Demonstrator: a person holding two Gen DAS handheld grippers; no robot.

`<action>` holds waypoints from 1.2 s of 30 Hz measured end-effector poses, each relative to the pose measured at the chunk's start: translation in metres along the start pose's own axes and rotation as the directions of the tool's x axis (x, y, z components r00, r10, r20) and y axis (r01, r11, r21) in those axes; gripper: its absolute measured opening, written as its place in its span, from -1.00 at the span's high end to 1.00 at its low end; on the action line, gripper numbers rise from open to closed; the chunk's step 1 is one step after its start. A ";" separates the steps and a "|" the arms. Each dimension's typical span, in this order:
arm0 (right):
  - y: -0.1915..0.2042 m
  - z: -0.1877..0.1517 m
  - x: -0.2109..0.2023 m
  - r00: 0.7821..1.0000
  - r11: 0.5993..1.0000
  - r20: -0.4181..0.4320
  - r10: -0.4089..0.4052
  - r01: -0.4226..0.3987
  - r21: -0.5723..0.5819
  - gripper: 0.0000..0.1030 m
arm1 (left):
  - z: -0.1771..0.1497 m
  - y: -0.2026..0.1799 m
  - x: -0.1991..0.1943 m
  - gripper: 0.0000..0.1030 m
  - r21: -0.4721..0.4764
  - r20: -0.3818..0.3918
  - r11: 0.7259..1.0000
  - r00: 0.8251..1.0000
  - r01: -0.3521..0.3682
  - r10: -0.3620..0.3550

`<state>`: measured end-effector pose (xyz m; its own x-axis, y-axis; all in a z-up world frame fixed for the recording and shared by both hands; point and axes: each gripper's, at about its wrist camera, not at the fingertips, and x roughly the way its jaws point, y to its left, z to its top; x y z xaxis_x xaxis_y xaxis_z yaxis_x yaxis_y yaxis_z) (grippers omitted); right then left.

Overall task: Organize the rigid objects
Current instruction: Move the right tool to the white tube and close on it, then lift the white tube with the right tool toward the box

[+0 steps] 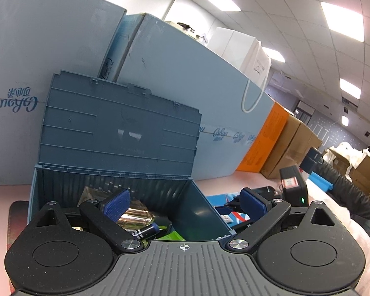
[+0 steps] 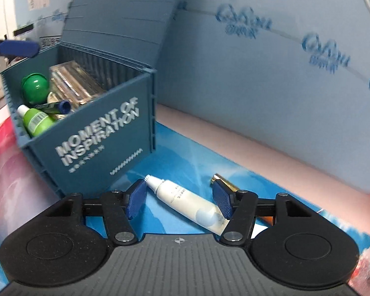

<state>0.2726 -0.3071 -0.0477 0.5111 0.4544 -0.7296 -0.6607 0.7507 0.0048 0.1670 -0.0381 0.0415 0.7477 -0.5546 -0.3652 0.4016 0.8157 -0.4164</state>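
Note:
A blue storage box (image 2: pixel 91 145) with its lid up (image 1: pixel 120 125) holds a green round jar (image 2: pixel 34 87), a green bottle (image 2: pixel 37 120), a clear glass block (image 2: pixel 74 83) and a dark pen (image 2: pixel 54 107). My left gripper (image 1: pixel 185 203) is open and empty above the box's right wall (image 1: pixel 199 214). My right gripper (image 2: pixel 180 201) is open low over a blue mat, its fingers on either side of a white tube (image 2: pixel 185 199). A gold-tipped object (image 2: pixel 223 182) lies partly hidden behind the right finger.
Large pale-blue cartons (image 1: pixel 175 74) stand right behind the box. An orange carton (image 1: pixel 266 143) and brown cartons (image 1: pixel 291 143) follow to the right. A USB stick (image 1: pixel 225 218) and a black device (image 1: pixel 293 185) lie right of the box. The pink table (image 2: pixel 234 133) shows beyond the mat.

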 end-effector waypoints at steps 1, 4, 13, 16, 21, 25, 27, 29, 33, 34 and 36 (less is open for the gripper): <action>-0.004 0.001 -0.001 1.000 0.999 0.000 0.008 -0.008 0.033 -0.08 | 0.000 0.000 0.001 -0.89 0.000 -0.002 1.000 1.000 0.000 0.000; -0.008 0.001 -0.004 1.000 0.999 -0.008 0.000 0.001 0.053 0.09 | -0.001 0.002 0.002 -0.89 -0.001 -0.005 1.000 1.000 0.002 -0.002; -0.013 -0.002 -0.017 0.998 0.998 -0.051 0.035 -0.032 0.063 0.53 | -0.002 0.004 0.007 -0.89 -0.011 -0.021 1.000 1.000 0.010 -0.011; -0.007 -0.001 -0.010 0.999 0.999 -0.033 0.020 -0.019 0.048 0.40 | -0.003 0.004 0.007 -0.89 -0.010 -0.024 1.000 1.000 0.009 -0.009; -0.008 -0.002 -0.009 1.000 0.997 -0.017 0.024 -0.023 0.067 0.59 | -0.002 0.005 0.006 -0.89 -0.014 -0.022 1.000 1.000 0.019 -0.019; -0.011 -0.008 -0.017 1.000 0.996 -0.002 0.031 -0.030 0.086 0.65 | -0.002 0.008 0.005 -0.89 -0.027 -0.019 0.999 0.999 0.028 -0.028; -0.010 -0.012 -0.023 1.000 0.996 0.013 0.022 -0.023 0.090 0.65 | -0.001 0.010 0.003 -0.89 -0.037 -0.016 0.999 0.999 0.027 -0.027; -0.010 -0.014 -0.032 0.999 0.995 0.048 0.015 -0.020 0.101 0.65 | -0.001 0.012 0.002 -0.89 -0.047 -0.013 0.998 1.000 0.028 -0.028; -0.005 -0.015 -0.057 0.991 0.995 0.137 -0.014 0.001 0.100 0.65 | 0.001 0.017 -0.001 -0.89 -0.068 -0.004 0.997 0.999 0.039 -0.039; -0.002 -0.015 -0.063 0.987 0.995 0.161 -0.020 0.004 0.098 0.65 | 0.001 0.018 -0.002 -0.89 -0.074 -0.001 0.996 0.999 0.042 -0.042; 0.005 -0.015 -0.073 0.978 0.996 0.204 -0.035 0.018 0.086 0.65 | 0.002 0.021 -0.006 -0.89 -0.090 0.009 0.995 0.999 0.053 -0.052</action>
<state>0.2243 -0.3438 -0.0045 0.6349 0.5162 -0.5748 -0.6020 0.7969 0.0506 0.1718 -0.0175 0.0371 0.7306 -0.5948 -0.3354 0.3914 0.7673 -0.5081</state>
